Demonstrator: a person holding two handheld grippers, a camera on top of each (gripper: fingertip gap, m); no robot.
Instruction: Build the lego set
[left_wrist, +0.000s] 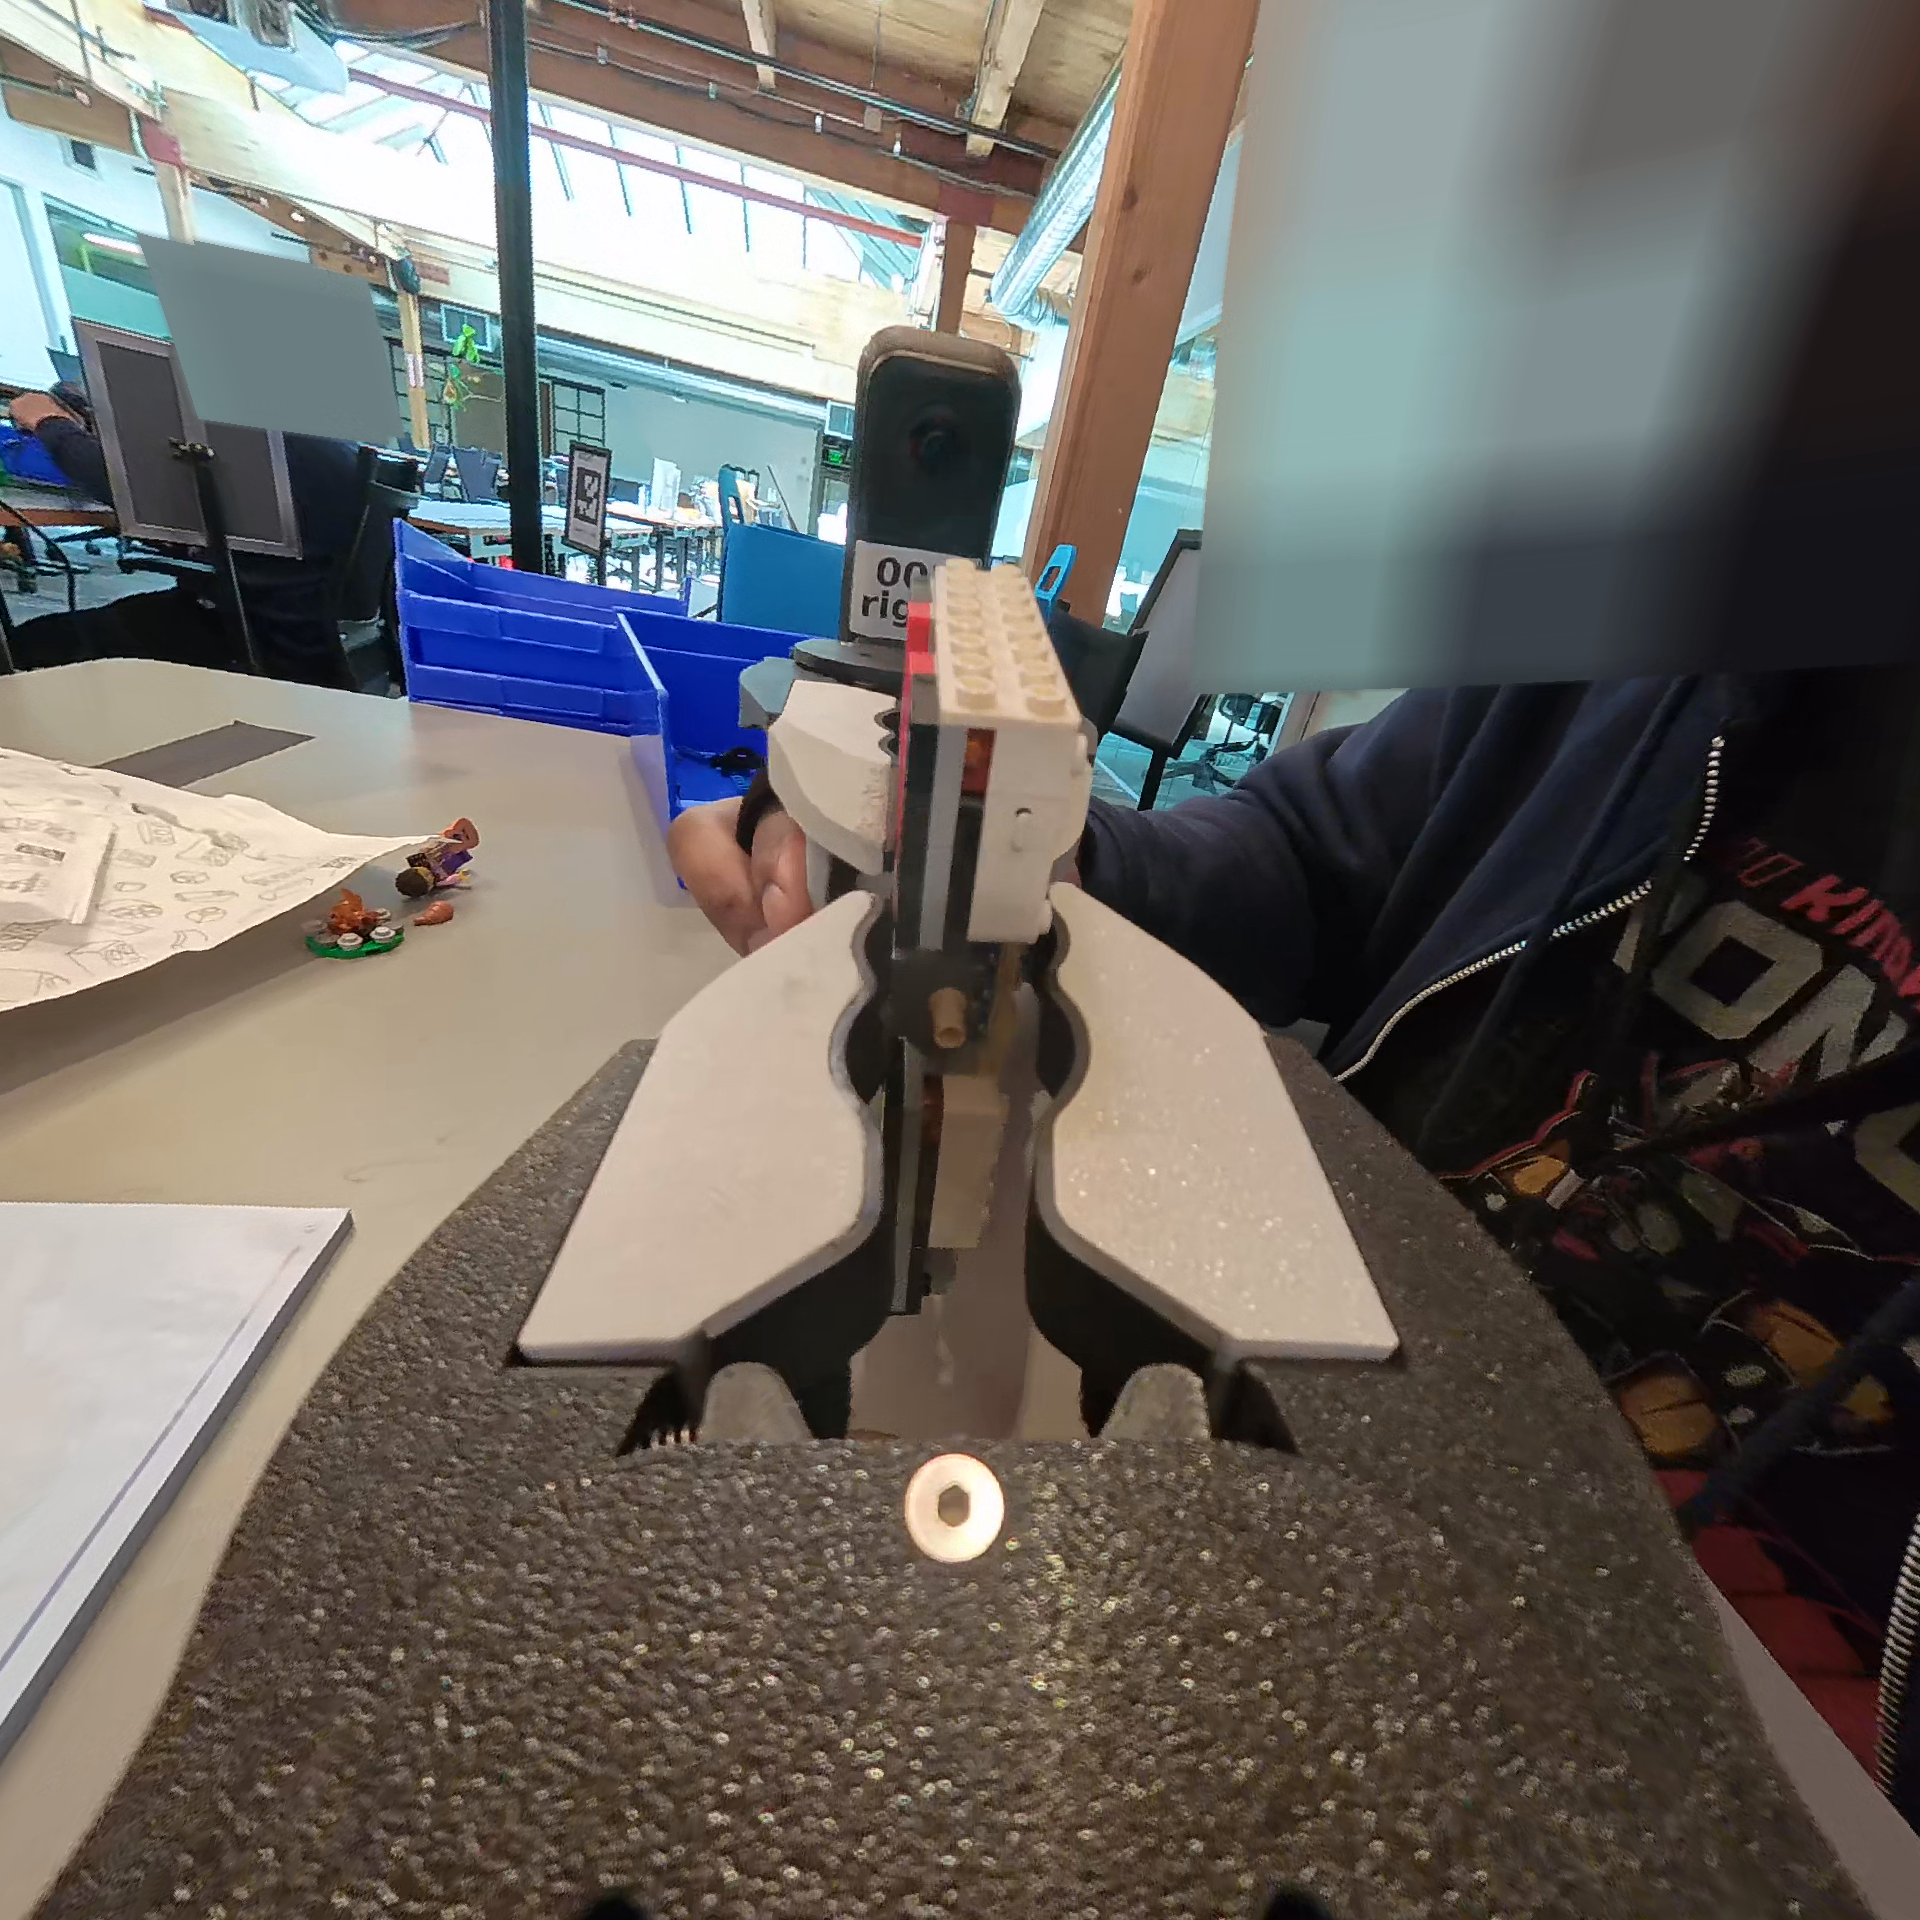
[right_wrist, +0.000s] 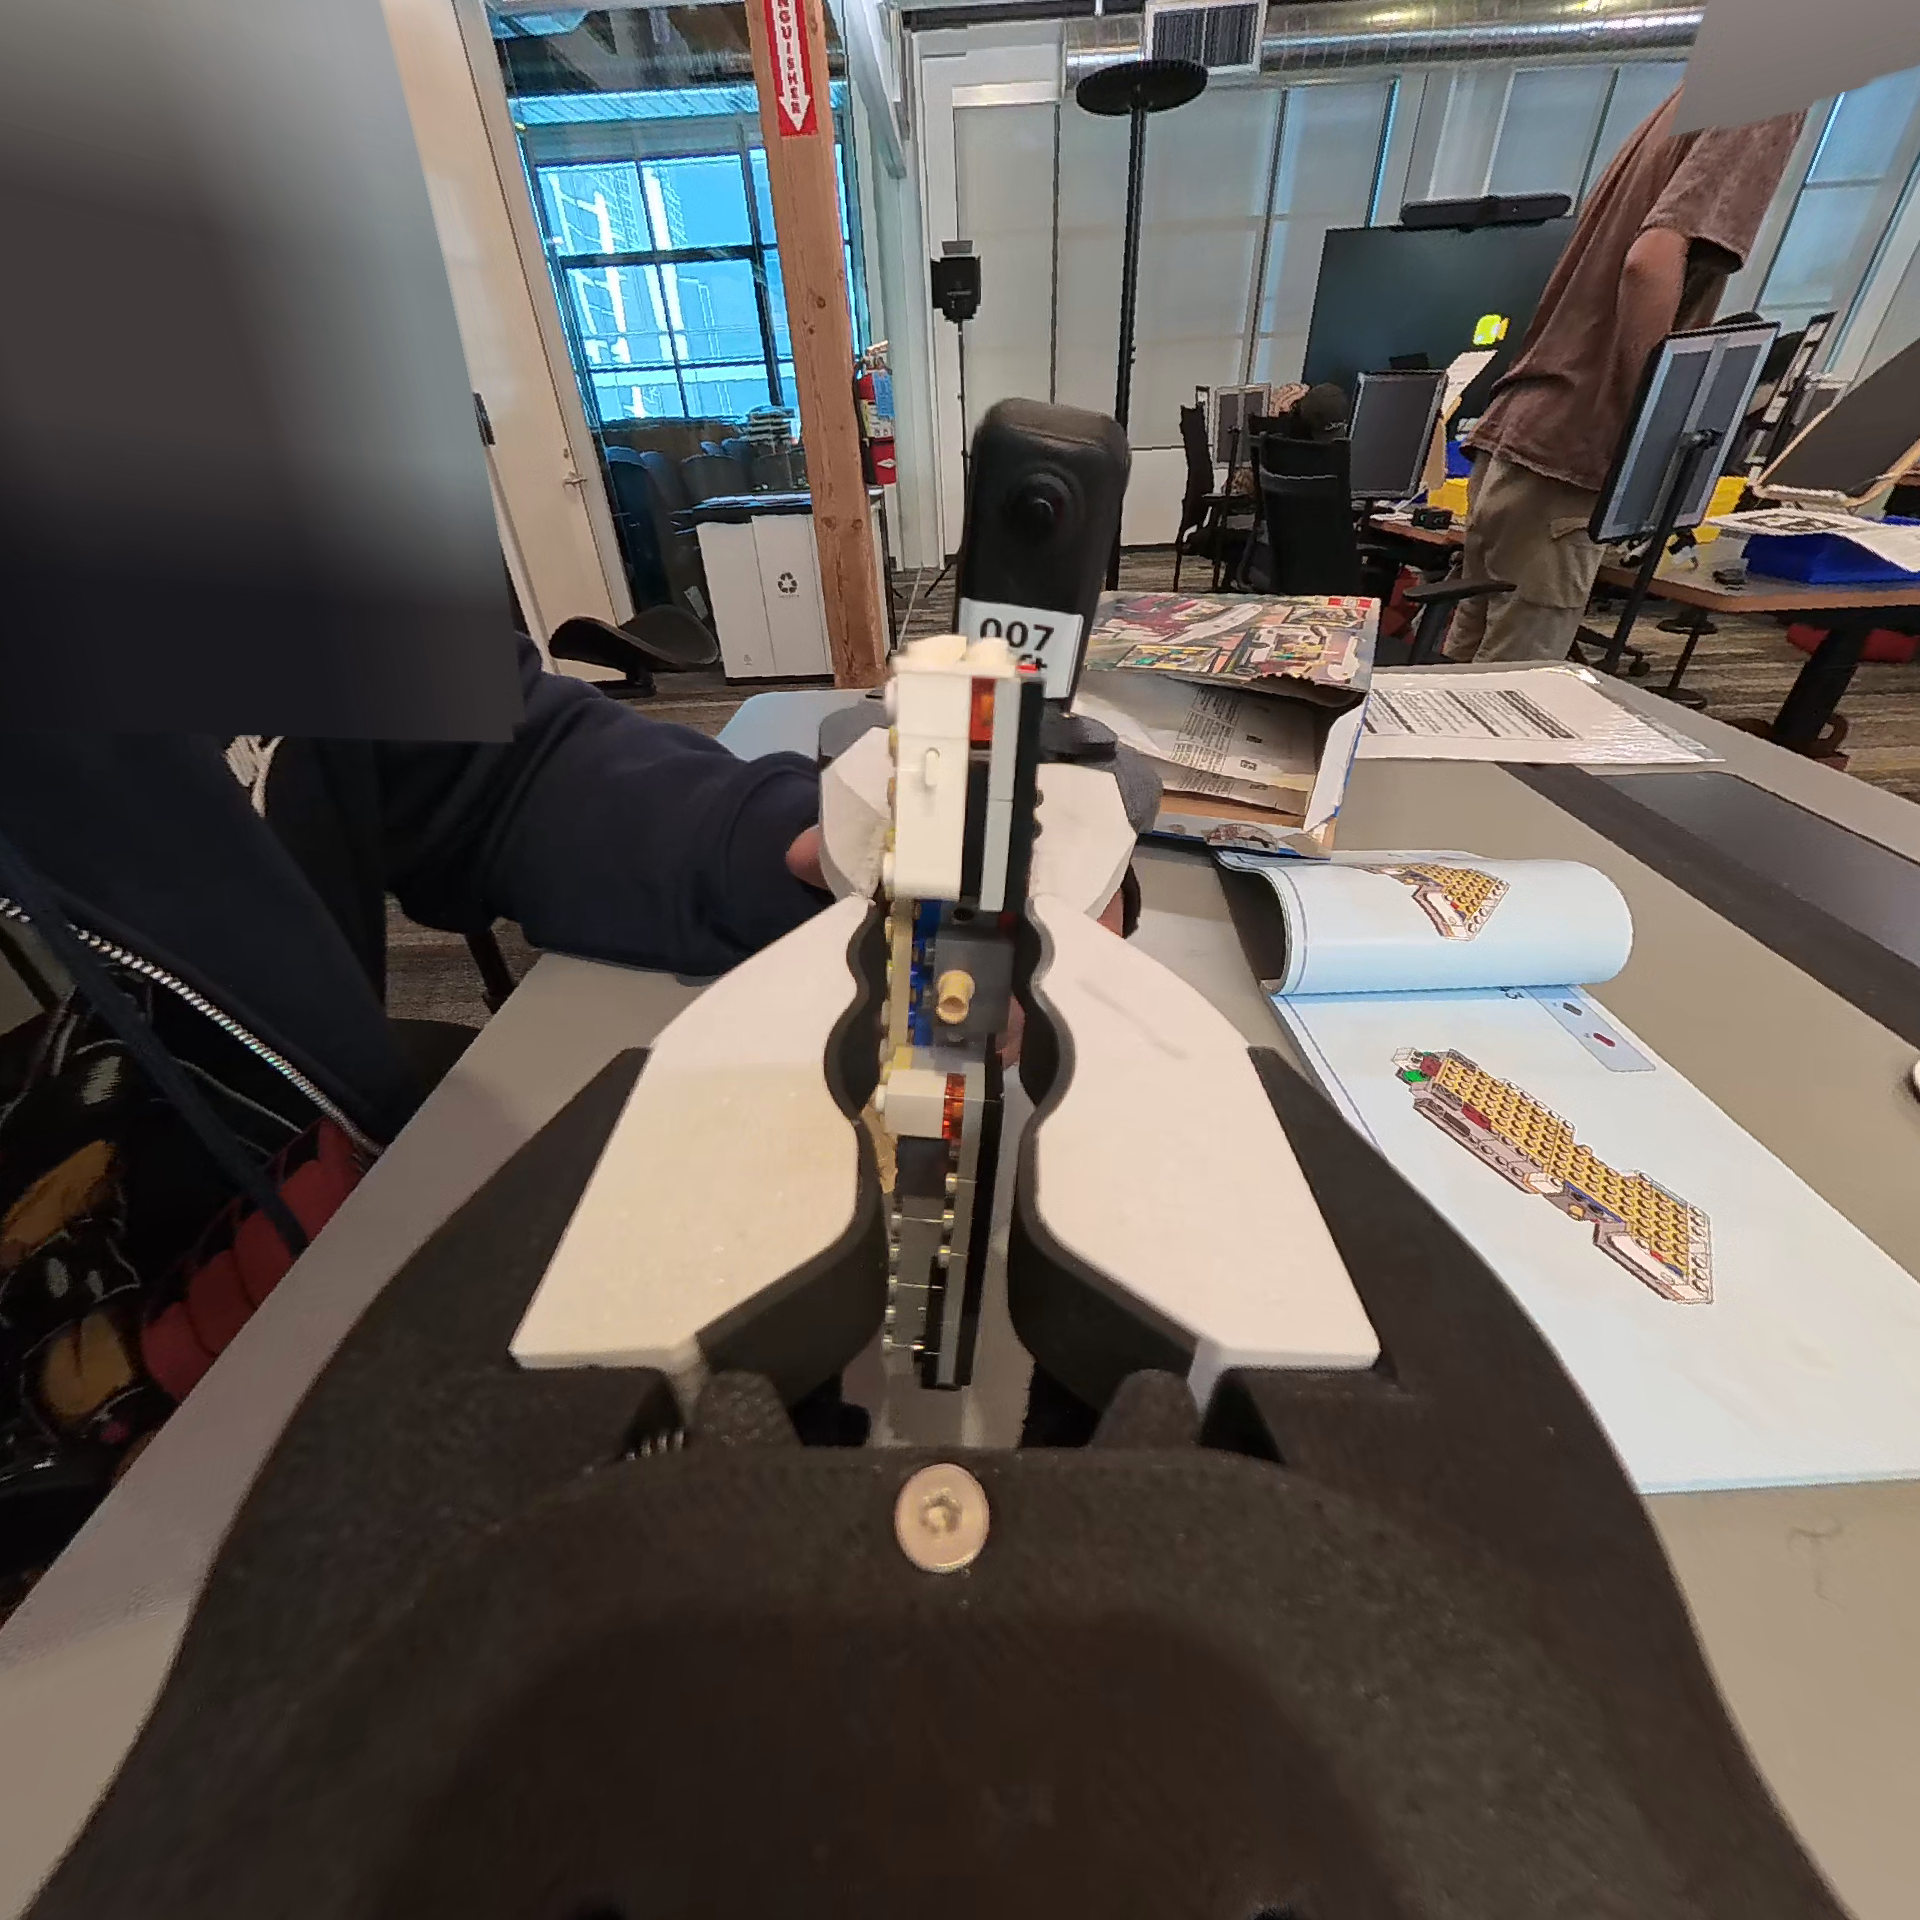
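surface: grey table (right_wrist: 1714, 1610) — on it: open instruction booklet (right_wrist: 1558, 1195) | torn box (right_wrist: 1247, 707) | small brick bits (left_wrist: 358, 925)

Around the brick model (left_wrist: 971, 831), held clear of the grey table (left_wrist: 436, 1039), the other gripper's white fingers blocked its far end. Bare tabletop lay open left of it, bounded by blue bins (left_wrist: 540, 644), a printed sheet (left_wrist: 135, 883) and small toy pieces (left_wrist: 374, 920). On the model's other side an open instruction booklet (right_wrist: 1558, 1143) and a torn box (right_wrist: 1247, 717) covered the table.

The brick assembly (left_wrist: 940, 831) blurs at its top (its lower end hidden between the fingers (left_wrist: 727, 1132)), and the booklet (right_wrist: 1621, 1174) is cut off.
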